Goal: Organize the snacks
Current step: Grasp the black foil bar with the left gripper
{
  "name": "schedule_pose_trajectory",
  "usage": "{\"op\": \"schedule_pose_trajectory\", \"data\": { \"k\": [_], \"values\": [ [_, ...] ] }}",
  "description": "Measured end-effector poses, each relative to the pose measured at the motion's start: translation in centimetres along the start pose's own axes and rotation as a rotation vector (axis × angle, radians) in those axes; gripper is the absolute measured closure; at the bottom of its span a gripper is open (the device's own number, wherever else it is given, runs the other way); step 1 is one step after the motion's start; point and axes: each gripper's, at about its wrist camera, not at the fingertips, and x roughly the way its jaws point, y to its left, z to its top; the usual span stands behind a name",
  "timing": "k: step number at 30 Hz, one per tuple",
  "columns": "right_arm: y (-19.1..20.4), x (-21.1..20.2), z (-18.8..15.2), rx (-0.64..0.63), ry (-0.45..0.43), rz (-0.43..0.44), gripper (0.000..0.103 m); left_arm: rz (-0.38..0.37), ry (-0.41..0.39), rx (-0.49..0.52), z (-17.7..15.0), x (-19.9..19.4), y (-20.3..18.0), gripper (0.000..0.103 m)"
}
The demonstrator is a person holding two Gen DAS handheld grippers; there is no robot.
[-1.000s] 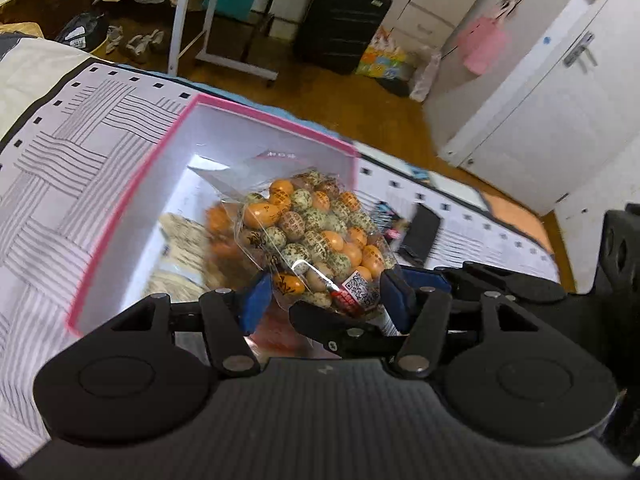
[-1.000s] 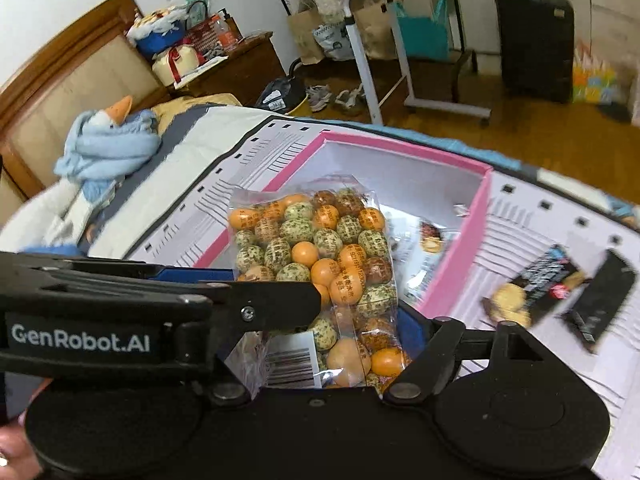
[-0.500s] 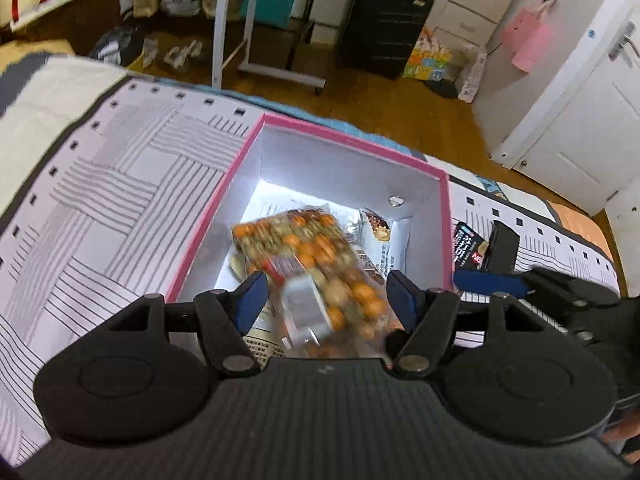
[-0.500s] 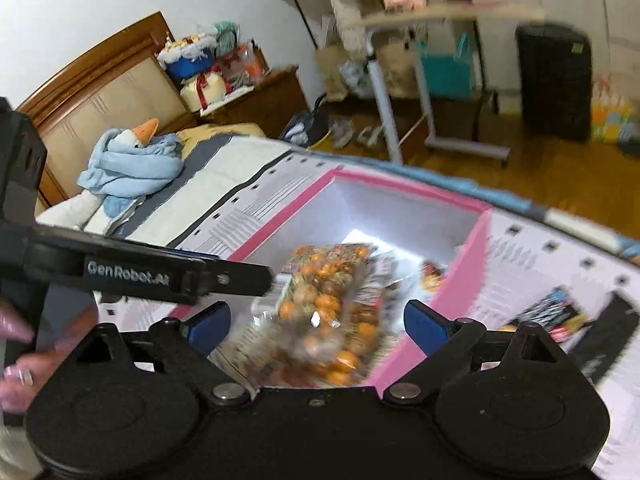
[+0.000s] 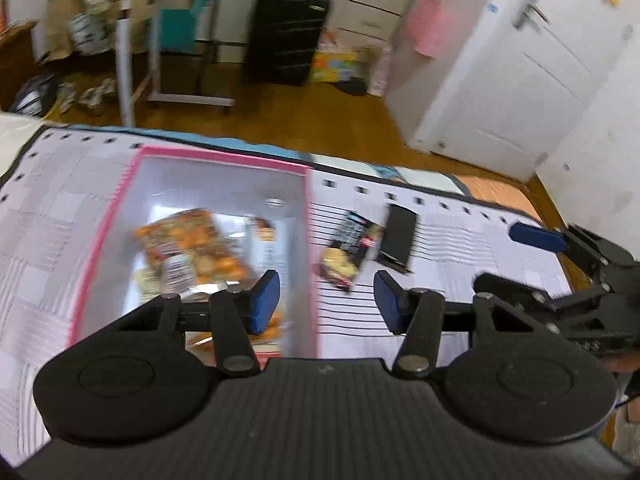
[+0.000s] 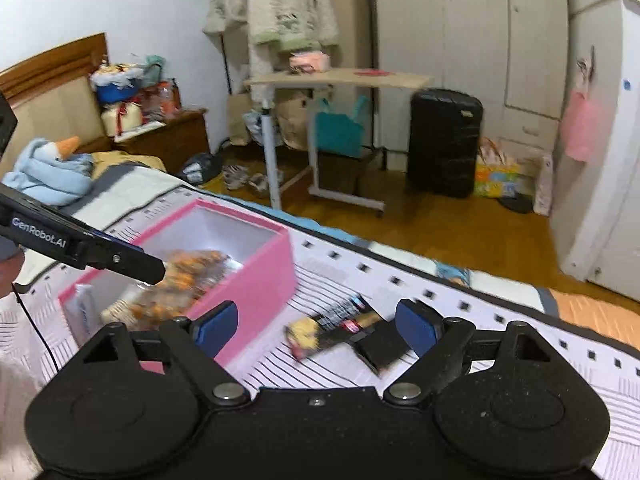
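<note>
A pink box point(image 5: 310, 248) point(image 6: 256, 280) sits on the striped bedcover. A clear bag of orange and green candies point(image 5: 188, 246) point(image 6: 180, 284) lies inside it on other packets. Two dark snack packets lie on the cover right of the box: one with a yellow picture point(image 5: 348, 250) point(image 6: 332, 326) and a black one point(image 5: 398, 236) point(image 6: 380, 348). My left gripper point(image 5: 326, 300) is open and empty above the box's right wall. My right gripper point(image 6: 316, 326) is open and empty, above the packet with the yellow picture.
The bed's far edge point(image 6: 400, 256) drops to a wooden floor. A rolling table point(image 6: 340, 80), a black suitcase point(image 6: 442, 142) and white wardrobe doors point(image 5: 520, 72) stand beyond. A blue plush toy point(image 6: 52, 168) lies at the bed head.
Both grippers let go of the candy bag, which dropped into the pink box. Both opened wide, rose and swung right toward the two loose packets.
</note>
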Motion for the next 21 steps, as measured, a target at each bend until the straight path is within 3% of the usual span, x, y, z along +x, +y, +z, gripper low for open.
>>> {"op": "schedule_pose_trajectory", "data": {
  "k": [2, 4, 7, 13, 16, 21],
  "values": [
    [-1.3, 0.7, -0.3, 0.012, 0.024, -0.021, 0.017, -0.016, 0.013, 0.026, 0.3, 1.1, -1.8, 0.055],
    [-2.5, 1.6, -0.8, 0.01, 0.043, -0.039, 0.029, -0.037, 0.014, 0.048, 0.5, 2.4, -3.4, 0.056],
    [-4.6, 3.6, -1.1, 0.014, 0.066, -0.066, 0.039, -0.04, 0.055, 0.049, 1.0, 5.4, -5.4, 0.058],
    [-8.3, 8.2, -3.4, 0.102, 0.101, 0.023, 0.039, -0.034, 0.068, -0.002, 1.9, 11.0, -7.8, 0.058],
    [-8.6, 10.9, -4.9, 0.103, 0.12, 0.053, 0.039, -0.044, 0.098, -0.052, 2.4, 14.6, -8.5, 0.058],
    [-8.1, 14.0, -6.0, 0.091, 0.137, 0.068, 0.039, 0.011, 0.117, -0.125, 2.6, 20.9, -8.9, 0.058]
  ]
}}
